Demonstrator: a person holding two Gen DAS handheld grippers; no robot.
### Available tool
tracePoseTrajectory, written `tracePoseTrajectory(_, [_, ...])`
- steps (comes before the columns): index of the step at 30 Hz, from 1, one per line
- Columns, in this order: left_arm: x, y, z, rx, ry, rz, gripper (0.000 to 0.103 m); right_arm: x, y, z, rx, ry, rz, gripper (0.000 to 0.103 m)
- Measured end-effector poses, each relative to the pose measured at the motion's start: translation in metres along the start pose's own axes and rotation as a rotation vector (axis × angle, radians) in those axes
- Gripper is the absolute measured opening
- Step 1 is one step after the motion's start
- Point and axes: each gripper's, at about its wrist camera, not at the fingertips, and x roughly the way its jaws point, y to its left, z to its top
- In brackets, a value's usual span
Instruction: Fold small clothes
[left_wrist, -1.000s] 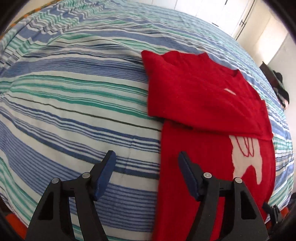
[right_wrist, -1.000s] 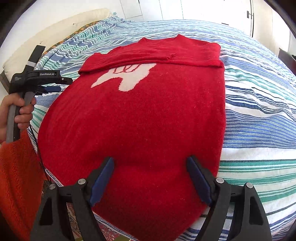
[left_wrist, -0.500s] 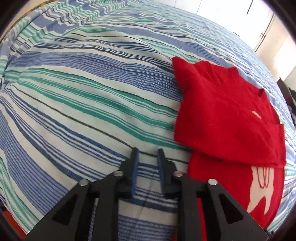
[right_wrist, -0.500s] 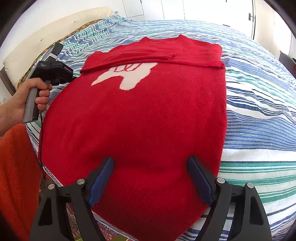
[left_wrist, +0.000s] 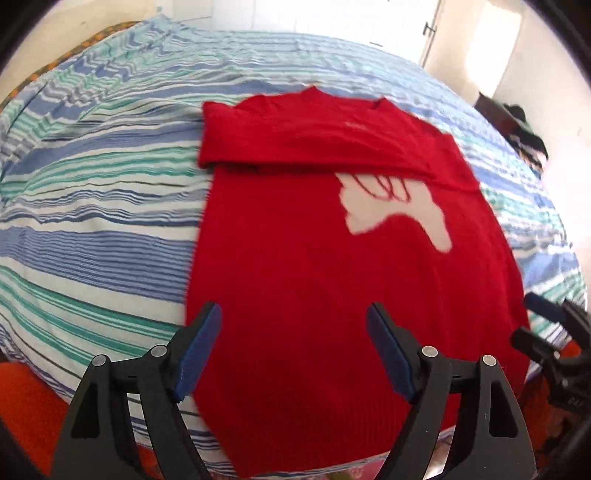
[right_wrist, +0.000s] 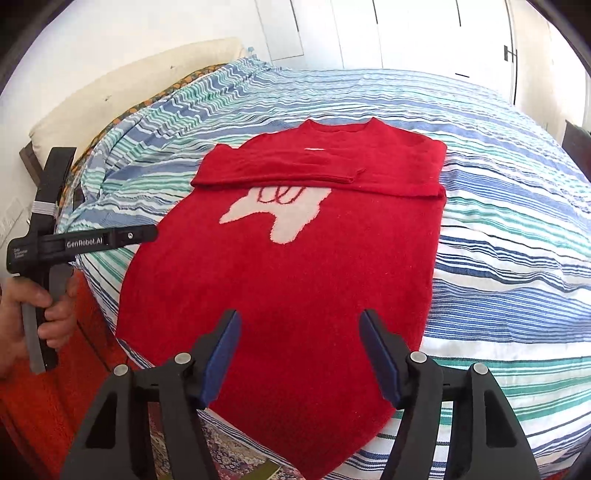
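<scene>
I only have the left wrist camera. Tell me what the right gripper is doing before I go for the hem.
Observer: The right gripper hangs over the red sweater near its hem, jaws closing, no cloth pinched.
Operator: Now report the sleeves.
Observer: One sleeve lies folded across the chest; its cuff ends right of centre, above the white motif.
Operator: Describe my left gripper from outside.
Observer: A hand grips its handle; the left gripper points at the sweater's left edge, jaws opening, gripping nothing.
</scene>
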Motion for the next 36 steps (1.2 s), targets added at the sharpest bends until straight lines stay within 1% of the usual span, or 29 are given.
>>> tracePoseTrajectory(1, [0.015, -0.008, -0.009, 0.028, 0.068, 0.017, 0.083, 0.008, 0.001, -0.003, -0.006, 0.034, -0.007, 0.066])
tracePoseTrajectory(2, [0.026, -0.014, -0.019, 0.051, 0.117, 0.038, 0.085, 0.020, -0.001, -0.009, 0.003, 0.098, -0.011, 0.066])
tracePoseTrajectory(3, [0.029, -0.018, -0.026, 0.079, 0.109, 0.061, 0.091, 0.036, -0.006, -0.019, 0.024, 0.188, -0.012, 0.066])
tracePoseTrajectory(4, [0.026, -0.022, -0.030, 0.108, 0.090, 0.078, 0.093, 0.044, -0.010, -0.027, 0.038, 0.212, -0.013, 0.066])
tracePoseTrajectory(5, [0.025, -0.024, -0.031, 0.123, 0.098, 0.084, 0.094, 0.040, -0.010, -0.030, 0.037, 0.171, -0.007, 0.066])
tracePoseTrajectory(6, [0.025, -0.024, -0.030, 0.119, 0.108, 0.081, 0.094, 0.038, -0.010, -0.031, 0.037, 0.168, -0.008, 0.066])
tracePoseTrajectory(10, [0.027, -0.018, -0.029, 0.082, 0.129, 0.060, 0.098, 0.037, -0.008, -0.029, 0.040, 0.175, -0.025, 0.067])
tracePoseTrajectory(16, [0.027, -0.024, -0.032, 0.109, 0.118, 0.074, 0.099, 0.039, -0.005, -0.032, 0.039, 0.169, -0.050, 0.068])
tracePoseTrajectory(22, [0.030, -0.026, -0.032, 0.109, 0.120, 0.069, 0.100, 0.042, -0.002, -0.033, 0.024, 0.172, -0.065, 0.071])
tracePoseTrajectory(24, [0.030, -0.021, -0.034, 0.110, 0.121, 0.070, 0.100, 0.043, -0.001, -0.034, 0.018, 0.172, -0.070, 0.072])
tracePoseTrajectory(36, [0.037, -0.023, -0.032, 0.118, 0.124, 0.080, 0.102, 0.046, 0.001, -0.034, 0.005, 0.166, -0.068, 0.074])
